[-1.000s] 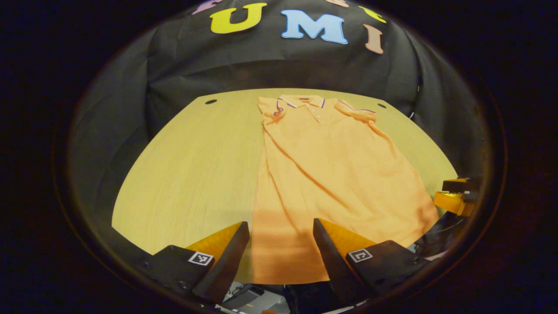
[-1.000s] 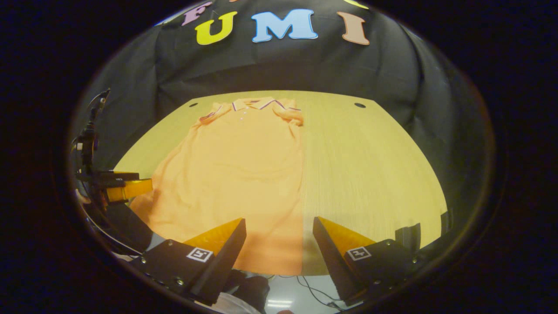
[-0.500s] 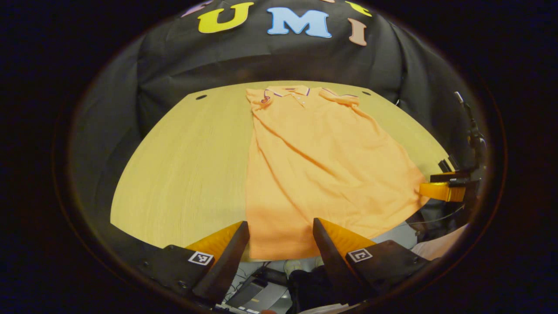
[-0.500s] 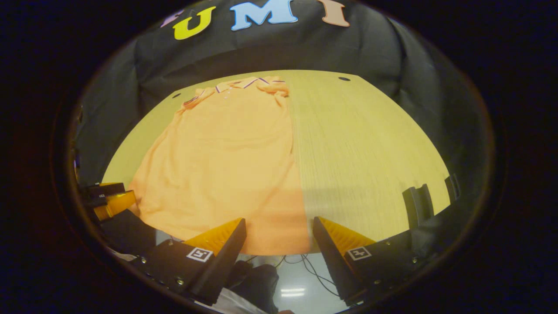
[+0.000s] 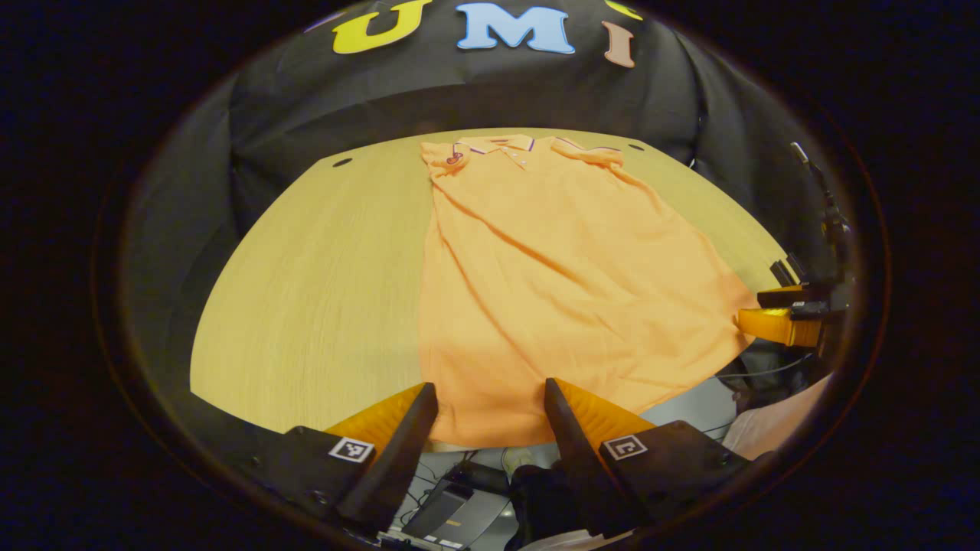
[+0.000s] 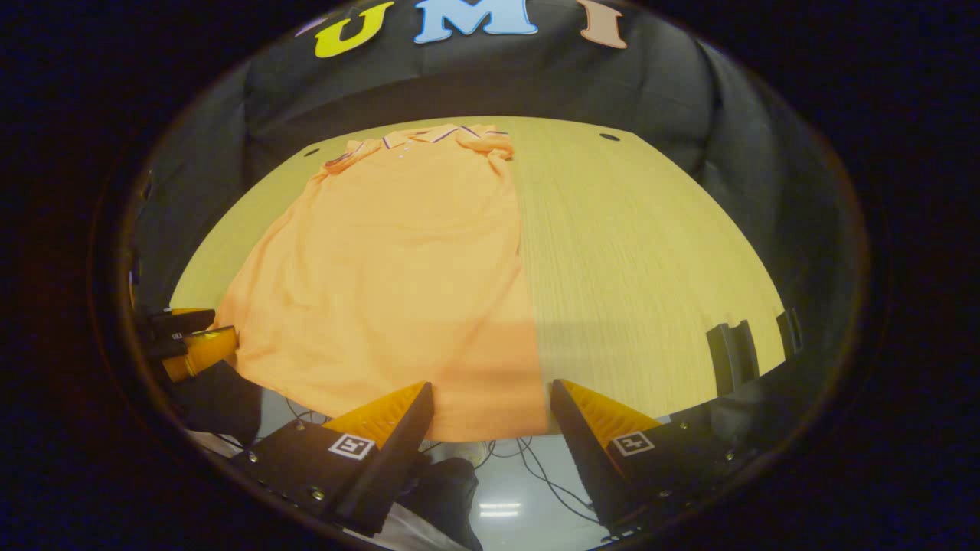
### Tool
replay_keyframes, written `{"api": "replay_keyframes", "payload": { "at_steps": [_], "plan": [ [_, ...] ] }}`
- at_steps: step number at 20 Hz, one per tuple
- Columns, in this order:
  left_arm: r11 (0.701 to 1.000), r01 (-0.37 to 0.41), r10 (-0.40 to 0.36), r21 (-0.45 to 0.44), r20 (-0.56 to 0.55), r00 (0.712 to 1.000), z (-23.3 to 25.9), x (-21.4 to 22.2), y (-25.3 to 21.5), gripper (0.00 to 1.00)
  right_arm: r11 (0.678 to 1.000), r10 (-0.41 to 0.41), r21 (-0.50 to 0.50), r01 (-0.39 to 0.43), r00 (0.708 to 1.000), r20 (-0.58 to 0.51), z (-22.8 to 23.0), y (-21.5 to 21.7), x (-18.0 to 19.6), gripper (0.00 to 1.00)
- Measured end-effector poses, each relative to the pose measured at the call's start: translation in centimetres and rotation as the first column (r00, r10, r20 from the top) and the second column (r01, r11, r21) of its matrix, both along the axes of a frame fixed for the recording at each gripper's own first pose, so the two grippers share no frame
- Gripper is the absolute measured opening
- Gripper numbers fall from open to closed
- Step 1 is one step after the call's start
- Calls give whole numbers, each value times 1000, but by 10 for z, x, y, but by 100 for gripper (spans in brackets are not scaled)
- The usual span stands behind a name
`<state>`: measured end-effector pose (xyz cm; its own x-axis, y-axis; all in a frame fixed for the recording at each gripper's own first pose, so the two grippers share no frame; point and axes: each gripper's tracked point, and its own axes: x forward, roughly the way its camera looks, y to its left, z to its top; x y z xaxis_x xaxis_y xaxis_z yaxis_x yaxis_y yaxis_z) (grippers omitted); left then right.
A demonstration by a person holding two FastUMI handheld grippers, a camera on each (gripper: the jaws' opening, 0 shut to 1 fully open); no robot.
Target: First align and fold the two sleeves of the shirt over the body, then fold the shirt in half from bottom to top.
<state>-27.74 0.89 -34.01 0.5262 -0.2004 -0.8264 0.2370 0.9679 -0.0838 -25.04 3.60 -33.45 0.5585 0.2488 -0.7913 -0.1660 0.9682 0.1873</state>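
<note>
In the left gripper view, the left gripper (image 5: 490, 398) is held level at the near edge of the table (image 5: 321, 283), its jaws spread wide with the bottom hem of the shirt (image 5: 551, 268) lying between the two fingers, neither one pressing on the cloth. The shirt lies flat on the table, collar (image 5: 498, 144) at the far end by the booth wall, both sleeves already folded over the body. At the right rim the right gripper (image 5: 788, 310) sits beside the hem's other corner, with part of a hand (image 5: 773, 421) below it. In the right gripper view, the right gripper (image 6: 490, 398) is also level at the near table edge, jaws spread, the hem's corner lying between its fingers without being pinched; the shirt runs away from it to the collar (image 6: 429, 136) at the far end. The left gripper (image 6: 187, 340) shows at the left rim, just beside the shirt's edge; whether its jaws are apart cannot be told from here. Cables (image 6: 528, 467) trail on the floor below the table edge.
</note>
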Motion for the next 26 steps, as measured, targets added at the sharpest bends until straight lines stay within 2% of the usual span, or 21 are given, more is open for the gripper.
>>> {"api": "replay_keyframes", "payload": {
  "at_steps": [1, 2, 3, 4, 5, 6, 7, 8, 9, 13, 17, 21, 26],
  "plan": [
    [1000, 9, -9, 0, 0, 1000, 0, 2, -3, 86, 1000, 12, 3, -12, 1000, 2, 2, 1, -2, 82],
    [1000, 22, -22, -4, 5, 1000, 0, 0, -7, 66, 1000, 22, 8, -22, 1000, 1, 0, 4, 1, 74],
    [1000, 28, -28, -9, 9, 1000, 0, 1, -11, 55, 999, 33, 18, -33, 999, -2, 3, 7, 1, 53],
    [999, 34, -34, -7, 13, 999, 0, 2, -15, 32, 999, 37, 30, -36, 999, -5, 2, 9, 2, 45],
    [999, 49, -49, -1, 12, 999, 0, 3, -18, 21, 998, 30, 48, -29, 999, -14, 3, 9, 2, 27],
    [998, 59, -59, 6, 15, 998, 0, 3, -21, 14, 997, 24, 70, -23, 999, -22, 3, 10, 3, 16],
    [999, 49, -49, 19, 18, 999, 2, 5, -20, 13, 996, 29, 87, -26, 999, -32, 4, 10, 2, 10],
    [999, 47, -48, 17, 13, 999, -1, 4, -23, 7, 996, 5, 90, -2, 999, -40, 2, 6, 5, 10],
    [999, 40, -40, 17, 12, 999, 0, 5, -25, 6, 993, -5, 121, 10, 999, -35, 8, 3, 2, 1],
    [999, -19, 18, 32, 38, 999, 15, 12, -21, 6, 982, 13, 187, -10, 1000, -11, 24, 4, 12, 0],
    [996, -88, 87, 1, 80, 993, 42, 36, -29, 6, 966, 35, 251, -56, 996, 86, 60, 2, 39, 0],
    [992, -123, 127, -32, 153, 980, 79, 82, -34, 6, 962, 36, 261, -81, 984, 176, 104, -1, 78, 0],
    [993, -99, 111, -66, 221, 969, 116, 153, -36, 6, 966, -19, 254, -53, 962, 272, 150, -3, 143, 0]
  ]
}}
